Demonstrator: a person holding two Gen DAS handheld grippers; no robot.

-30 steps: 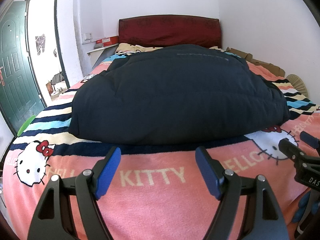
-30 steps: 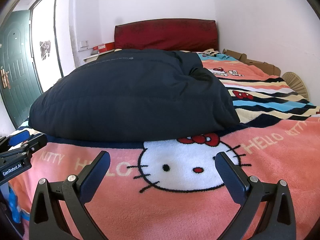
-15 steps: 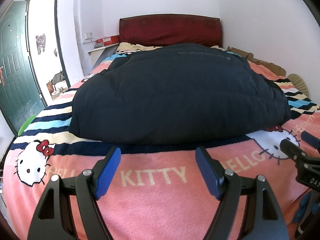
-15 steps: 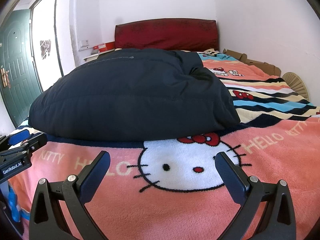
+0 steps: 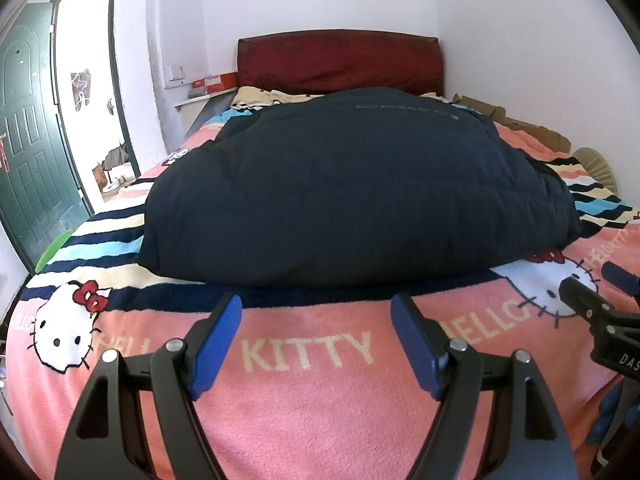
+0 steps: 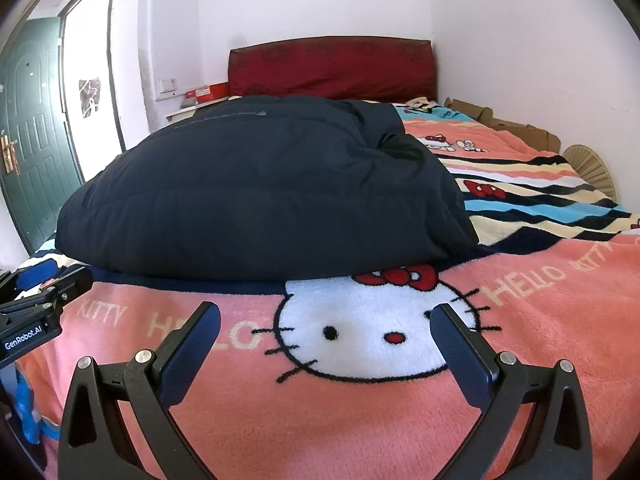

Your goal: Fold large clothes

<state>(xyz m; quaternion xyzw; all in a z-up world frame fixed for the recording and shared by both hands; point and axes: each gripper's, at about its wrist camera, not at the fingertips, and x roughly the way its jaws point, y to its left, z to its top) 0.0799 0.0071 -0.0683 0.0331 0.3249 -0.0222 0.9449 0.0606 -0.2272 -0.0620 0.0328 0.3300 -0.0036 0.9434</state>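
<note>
Two tools gape, tilted down | left tool (image 5: 316, 312) | right tool (image 6: 326, 322) | jacket (image 5: 352, 184) beyond

1. Jacket (image 5: 352, 184): dark navy quilted cloth, puffy, matt with a faint sheen, stitched seams.
2. Blanket (image 6: 360, 432): fleecy plush cloth, fuzzy nap, matt, printed pink with stripes.
3. Left gripper (image 5: 316, 316): matt black plastic arms, shiny metal pins; its pads (image 5: 218, 344) were blue, finely textured, rubbery.
4. Right gripper (image 6: 326, 320): same matt black plastic, metal pins, dark textured pads (image 6: 460, 348).
5. Headboard (image 5: 340, 60): dark red, worn, slightly glossy covering.
6. Door (image 5: 24, 140): green panelled, semi-gloss paint.
7. Boxes (image 6: 504, 126): brown cardboard, matt.
8. Walls (image 5: 520, 40): smooth white paint.
</note>
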